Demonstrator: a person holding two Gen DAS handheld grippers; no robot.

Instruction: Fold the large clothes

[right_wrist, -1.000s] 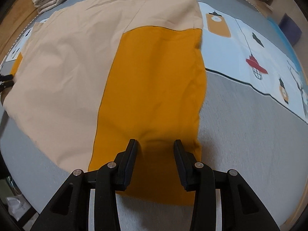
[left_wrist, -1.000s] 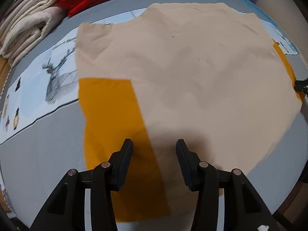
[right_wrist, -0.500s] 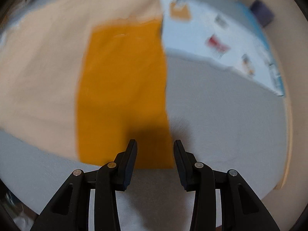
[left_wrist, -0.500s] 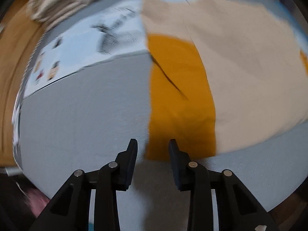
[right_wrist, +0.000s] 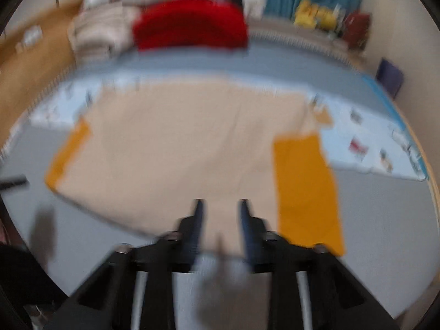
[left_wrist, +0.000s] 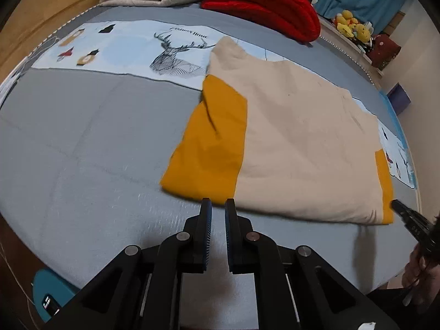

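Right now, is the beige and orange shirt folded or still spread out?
Partly folded. The shirt lies flat on the bed, with both orange sleeves turned in over the beige body; no fold across its length yet.

A large beige garment (left_wrist: 302,143) lay spread flat on a grey bed (left_wrist: 82,151), its far edge reaching over a pale blue printed band across the bedding. A mustard-yellow sleeve (left_wrist: 211,148) was folded along its left side, lying on top of the beige cloth with a dark crease running down it. A second mustard-yellow sleeve (right_wrist: 308,189) lay along the right side, seen only through heavy blur. The beige body looked mostly smooth, with faint wrinkles. Its near hem ran close to the bed's front edge.
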